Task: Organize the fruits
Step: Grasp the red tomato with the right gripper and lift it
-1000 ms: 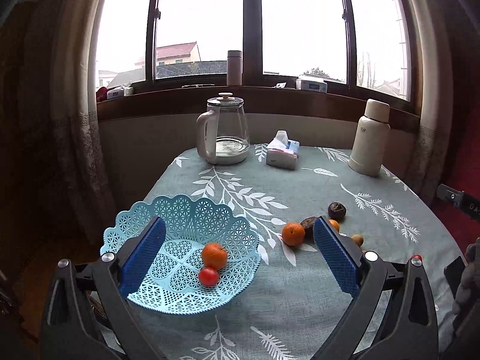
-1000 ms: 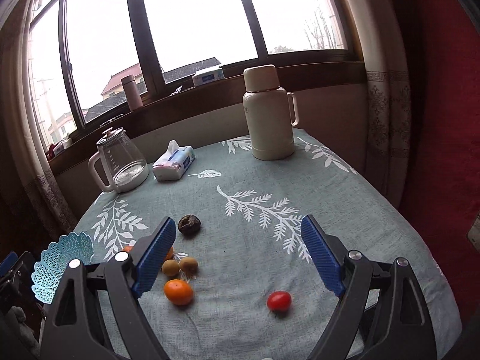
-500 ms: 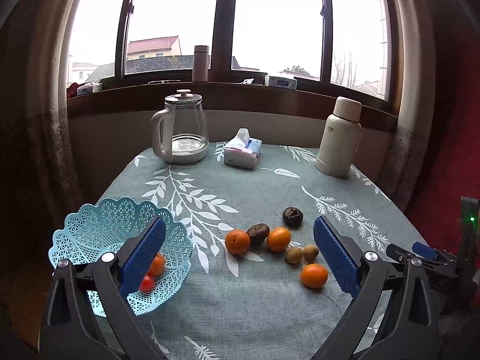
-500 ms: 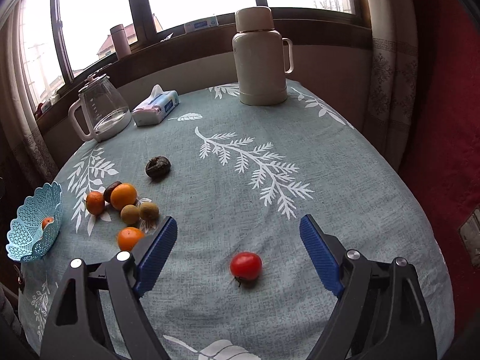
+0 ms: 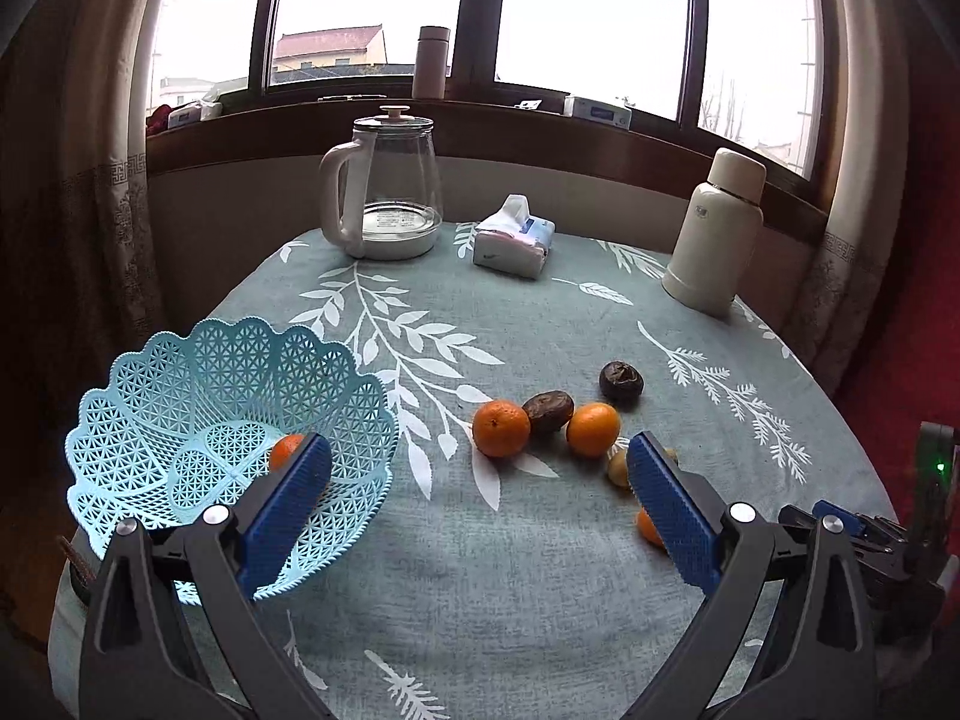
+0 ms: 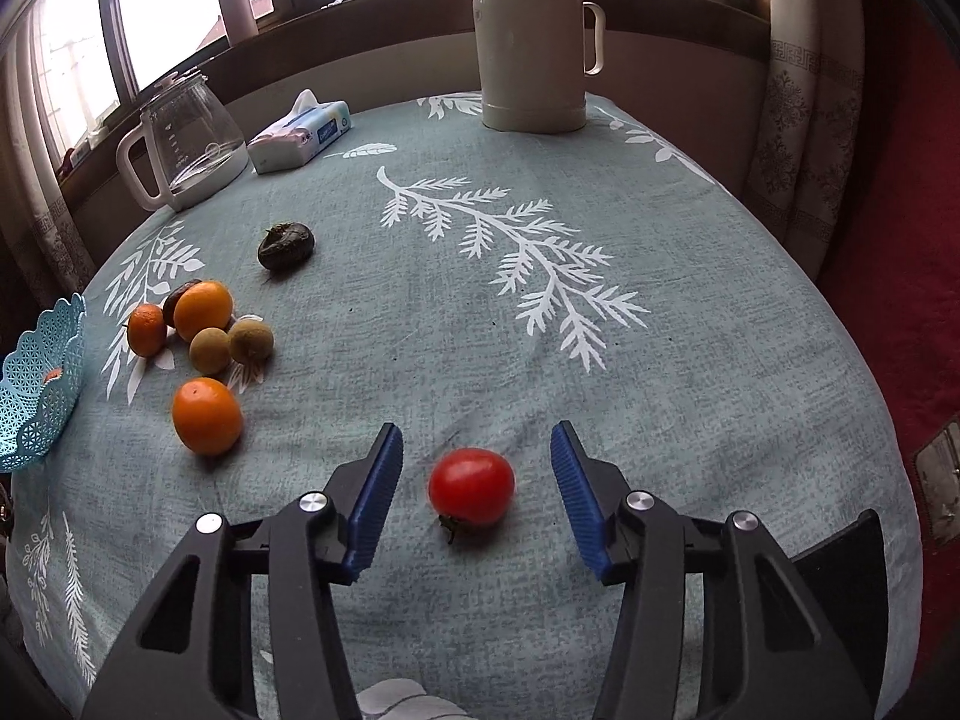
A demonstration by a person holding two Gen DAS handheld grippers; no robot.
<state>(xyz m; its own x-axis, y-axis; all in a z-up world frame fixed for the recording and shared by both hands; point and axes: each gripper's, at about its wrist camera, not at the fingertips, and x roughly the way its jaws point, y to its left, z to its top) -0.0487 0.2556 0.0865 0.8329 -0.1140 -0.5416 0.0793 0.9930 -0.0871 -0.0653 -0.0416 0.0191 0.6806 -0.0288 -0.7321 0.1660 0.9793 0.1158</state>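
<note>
A red tomato (image 6: 472, 486) lies on the teal tablecloth between the fingers of my right gripper (image 6: 477, 438), which is open with a gap on each side of it. Further left lie three oranges (image 6: 207, 415), two brown longans (image 6: 209, 350) and two dark wrinkled fruits (image 6: 286, 246). The light blue lattice basket (image 5: 198, 420) stands at the table's left edge, an orange (image 5: 285, 447) in it partly hidden by my finger. My left gripper (image 5: 477, 459) hovers open and empty between the basket and the loose fruit (image 5: 501, 429).
At the back of the table stand a glass kettle (image 5: 384, 192), a tissue pack (image 5: 513, 240) and a cream thermos (image 5: 717, 228). The round table's cloth (image 6: 540, 324) drops away on the right towards a curtain. The window sill behind holds small items.
My right gripper has dropped down and forward to the tomato, and its jaws have narrowed around it. My left gripper has swung a little back towards the basket.
</note>
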